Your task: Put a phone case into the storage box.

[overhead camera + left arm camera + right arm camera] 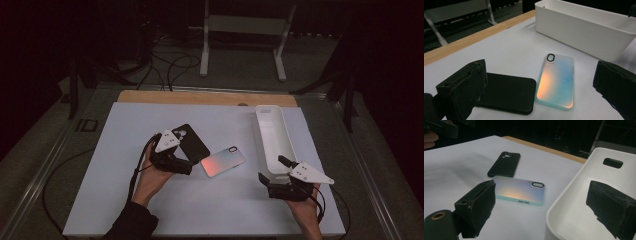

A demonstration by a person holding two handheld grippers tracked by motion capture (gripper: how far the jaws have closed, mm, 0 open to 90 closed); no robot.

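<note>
A black phone case (192, 143) (507, 93) (504, 164) lies flat on the white board (200, 200), camera cutouts at its far end. Touching its right edge lies an iridescent phone case (223, 161) (556, 81) (520, 189), glowing orange and blue. My left gripper (184, 161) (541, 82) is open just in front of both cases, its left jaw over the black one's corner. A long white bin (272, 137) (584, 27) (579, 202) stands at the right. My right gripper (273, 169) (544, 210) is open astride the bin's near wall, one jaw inside and one outside.
A wooden strip (205, 97) (474, 38) runs along the board's far edge. Beyond the table stand a white metal frame (245, 30) and loose cables (170, 67) on the floor. The bin has a handle slot (613, 163) in its far end.
</note>
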